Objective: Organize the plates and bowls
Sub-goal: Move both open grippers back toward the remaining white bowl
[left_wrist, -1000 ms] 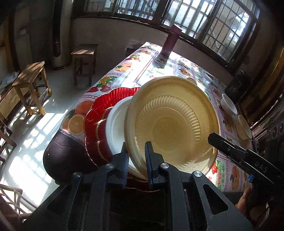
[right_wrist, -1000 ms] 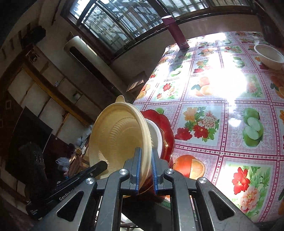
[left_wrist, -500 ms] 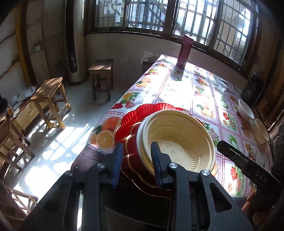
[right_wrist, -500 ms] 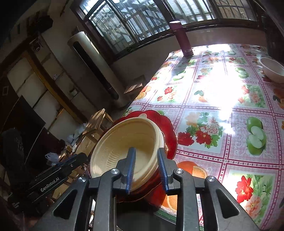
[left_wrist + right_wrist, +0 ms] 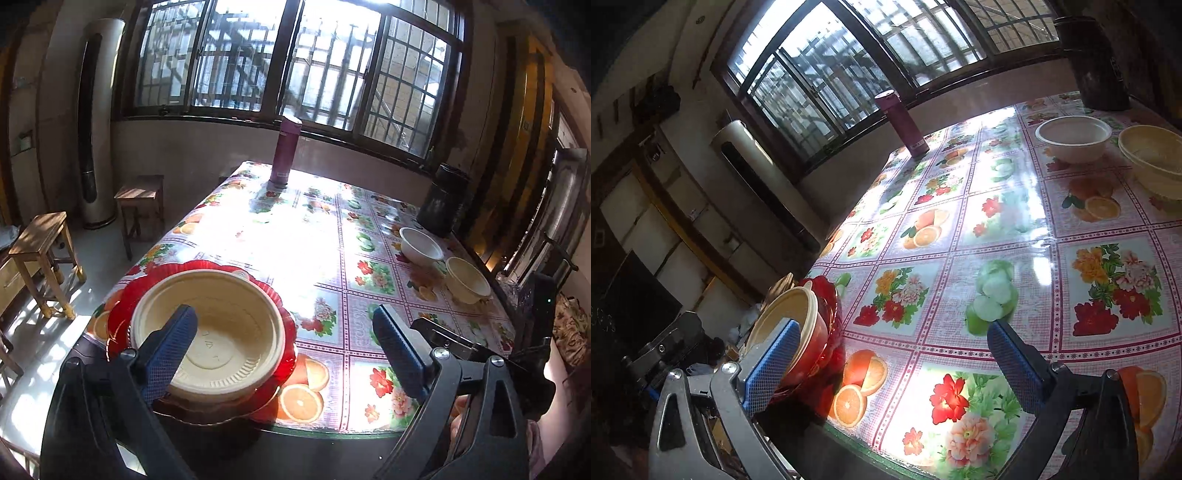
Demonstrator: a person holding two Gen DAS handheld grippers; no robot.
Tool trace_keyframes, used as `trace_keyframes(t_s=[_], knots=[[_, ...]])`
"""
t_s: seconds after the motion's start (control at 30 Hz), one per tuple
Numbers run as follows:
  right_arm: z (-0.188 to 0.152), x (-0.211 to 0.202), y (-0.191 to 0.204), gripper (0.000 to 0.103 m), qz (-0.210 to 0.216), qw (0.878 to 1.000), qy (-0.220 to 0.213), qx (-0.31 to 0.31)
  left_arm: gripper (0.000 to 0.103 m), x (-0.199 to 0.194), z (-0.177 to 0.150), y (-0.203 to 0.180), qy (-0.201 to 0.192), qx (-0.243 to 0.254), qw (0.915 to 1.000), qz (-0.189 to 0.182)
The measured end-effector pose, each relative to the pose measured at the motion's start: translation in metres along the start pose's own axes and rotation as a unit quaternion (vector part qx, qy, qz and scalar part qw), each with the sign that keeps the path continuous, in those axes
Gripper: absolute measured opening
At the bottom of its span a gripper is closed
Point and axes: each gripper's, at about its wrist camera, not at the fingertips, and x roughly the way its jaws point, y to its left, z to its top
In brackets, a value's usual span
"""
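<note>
Both grippers have let go in the last second. The left gripper, which was clamped on the rim of the cream bowl, now has its jaws spread wide, and the bowl sits under its left finger. The right gripper has also opened wide; from its view the same bowl is low on the left, beside its left finger. The bowl was tilted up on its edge; now it lies level, nested on the stack in the red plate at the near corner of the table. I judge this bowl is placed, so this stacking step is finished.

Further ahead and to the right of the left gripper, a white bowl and a second cream bowl stand loose, just beside each other; they probably come next. Behind them is a dark canister. At the far edge, straight ahead, a purple flask stands upright.

For writing: small embossed marks are on the bottom of the near bowl, and a pale label band is on the flask, but both are too small to read.
</note>
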Motion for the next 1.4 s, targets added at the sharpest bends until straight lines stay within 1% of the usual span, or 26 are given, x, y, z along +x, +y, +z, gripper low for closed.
trace_keyframes(t_s=[0.03, 0.07, 0.1, 0.17, 0.23, 0.3, 0.43, 0.5, 0.6, 0.77, 1.23, 1.4], knots=[[0.0, -0.007, -0.011, 0.103, -0.006, 1.0, -0.004, 0.004, 0.102, 0.007, -0.003, -0.012, 0.017, 0.001, 0.9996, -0.024], [-0.001, -0.014, -0.021, 0.103, -0.013, 1.0, -0.009, 0.006, 0.103, 0.013, -0.006, -0.021, 0.032, 0.004, 0.9987, -0.04], [-0.002, -0.022, -0.031, 0.103, -0.019, 1.0, -0.014, 0.008, 0.103, 0.02, -0.01, -0.031, 0.044, 0.009, 0.9977, -0.051], [-0.003, -0.037, -0.05, 0.103, -0.025, 0.999, -0.025, 0.017, 0.103, 0.03, -0.017, -0.056, 0.061, 0.031, 0.9959, -0.059], [-0.004, -0.051, -0.066, 0.103, -0.028, 0.998, -0.038, 0.028, 0.103, 0.036, -0.024, -0.077, 0.066, 0.054, 0.9947, -0.058], [-0.004, -0.064, -0.077, 0.103, -0.037, 0.998, -0.052, 0.028, 0.103, 0.04, -0.029, -0.093, 0.064, 0.074, 0.994, -0.049], [-0.003, -0.086, -0.088, 0.103, -0.058, 0.995, -0.083, 0.014, 0.103, 0.039, -0.031, -0.119, 0.041, 0.118, 0.9921, -0.009], [-0.003, -0.094, -0.09, 0.103, -0.07, 0.993, -0.096, 0.004, 0.103, 0.042, -0.03, -0.127, 0.03, 0.129, 0.9911, 0.003], [0.002, -0.106, -0.094, 0.103, -0.081, 0.991, -0.108, -0.002, 0.103, 0.051, -0.027, -0.133, 0.035, 0.13, 0.9908, 0.01], [0.008, -0.117, -0.107, 0.103, -0.089, 0.989, -0.12, 0.008, 0.103, 0.07, -0.023, -0.145, 0.045, 0.134, 0.9898, 0.014], [0.015, -0.122, -0.155, 0.103, -0.108, 0.986, -0.116, 0.046, 0.103, 0.113, -0.021, -0.178, 0.084, 0.149, 0.9852, 0.009], [0.018, -0.124, -0.164, 0.103, -0.109, 0.986, -0.117, 0.055, 0.103, 0.132, -0.016, -0.19, 0.109, 0.155, 0.9819, 0.001]])
